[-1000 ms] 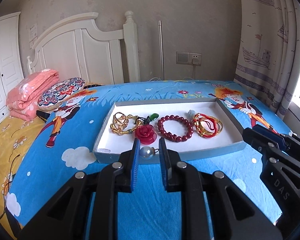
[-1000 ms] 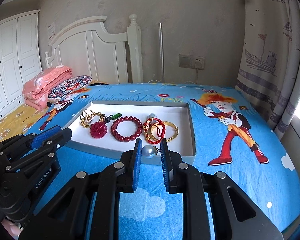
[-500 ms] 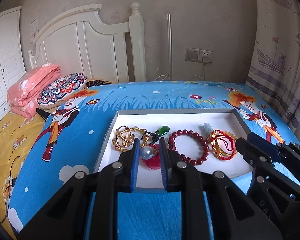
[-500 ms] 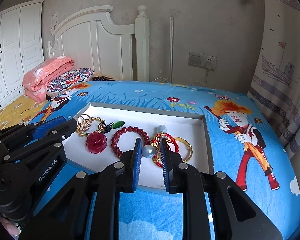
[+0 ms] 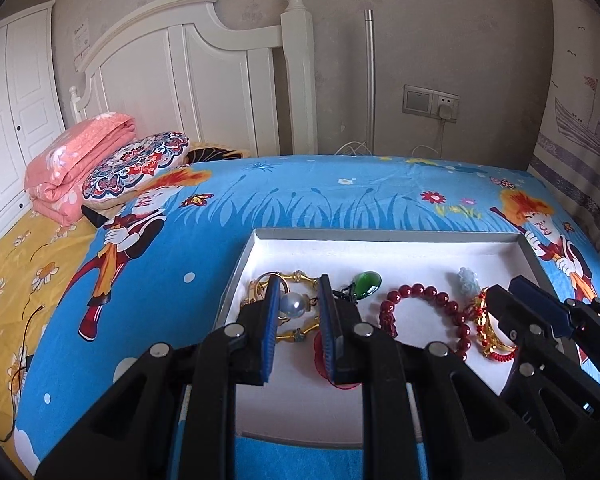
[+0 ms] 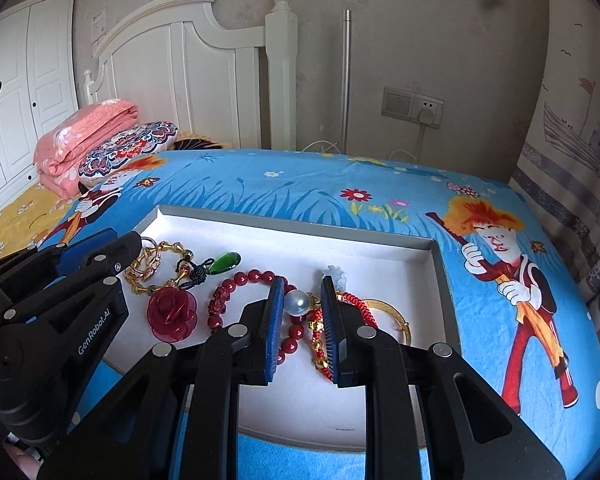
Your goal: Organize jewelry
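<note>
Each hand-held gripper, left (image 5: 299,305) and right (image 6: 298,301), clenched on a pearl earring (image 5: 292,304): likely to drop onto the tangled bracelets (image 6: 256,304) if released early.

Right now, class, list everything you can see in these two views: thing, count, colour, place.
Tray: one, white inside, on bed.
Gold bangles: a cluster, tray's left end.
Rose: one, red, below the bangles.
Green pendant: one, right of the bangles.
Bead bracelet: one, dark red, tray's middle.
Red-and-gold bracelets: a cluster, tray's right end.
Bedsheet: blue, cartoon print.
Blanket: pink, folded, by headboard.
Pillow: patterned, beside blanket.
Pearls: two, silvery, one in left tongs, one in right tongs.
</note>
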Tool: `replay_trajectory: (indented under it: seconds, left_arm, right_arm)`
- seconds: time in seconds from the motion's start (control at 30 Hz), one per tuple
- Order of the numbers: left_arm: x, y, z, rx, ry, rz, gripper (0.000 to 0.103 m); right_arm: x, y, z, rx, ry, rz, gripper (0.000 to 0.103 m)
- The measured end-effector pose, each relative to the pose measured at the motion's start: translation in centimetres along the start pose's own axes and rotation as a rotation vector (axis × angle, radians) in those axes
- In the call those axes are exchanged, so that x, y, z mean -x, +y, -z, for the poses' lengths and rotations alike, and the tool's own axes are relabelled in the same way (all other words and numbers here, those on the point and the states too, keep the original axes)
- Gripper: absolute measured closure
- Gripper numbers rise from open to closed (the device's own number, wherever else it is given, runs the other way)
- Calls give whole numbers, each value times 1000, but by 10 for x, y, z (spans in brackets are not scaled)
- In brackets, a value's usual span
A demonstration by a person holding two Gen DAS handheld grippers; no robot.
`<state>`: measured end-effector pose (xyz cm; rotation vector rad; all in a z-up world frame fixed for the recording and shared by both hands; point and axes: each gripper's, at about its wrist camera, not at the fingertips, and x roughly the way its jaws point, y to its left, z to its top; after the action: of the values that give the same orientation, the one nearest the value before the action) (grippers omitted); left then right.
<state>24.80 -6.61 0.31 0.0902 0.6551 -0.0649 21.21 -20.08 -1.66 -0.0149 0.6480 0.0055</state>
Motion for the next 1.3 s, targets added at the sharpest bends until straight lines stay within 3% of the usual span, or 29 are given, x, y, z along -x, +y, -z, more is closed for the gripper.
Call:
replay_trajectory:
  seconds: [0.47,0.53,0.57,0.6,0.67,0.83,1.0,1.13,1.23,1.3]
  left_arm:
    - [-10,8,-5,12,-6,-20,84]
    - [-10,9,-7,6,-12,-23,73]
    - [-9,9,-8,7,-18,-28,61]
    - [-7,11,-8,11,-28,-37,49]
    - [-5,13,-9,16,-41,-46,41]
    - [-2,11,-8,3,-48,-40,35]
    - [6,10,-8,-13,-71,-16,21]
    - [18,11,-10,-29,-115,2,6]
    - [30,13,-13,-34,-147,19,5]
    - [35,15,-15,-31,-145,36,5]
  right_arm:
    - [-16,11,-8,33,18,-3,80]
    - [-17,9,-8,22,22,0,77]
    - [-16,8,-8,19,20,-1,75]
    - [-15,6,-7,17,18,-1,68]
    - [-11,4,-7,8,6,-3,57]
    - [-4,0,-7,13,-4,0,57]
    - [7,-5,-7,15,-13,15,56]
    - [21,-18,-7,-28,-22,30,49]
    - [32,-26,-9,-52,-33,35,45]
    - [37,-31,-10,-66,-37,52,35]
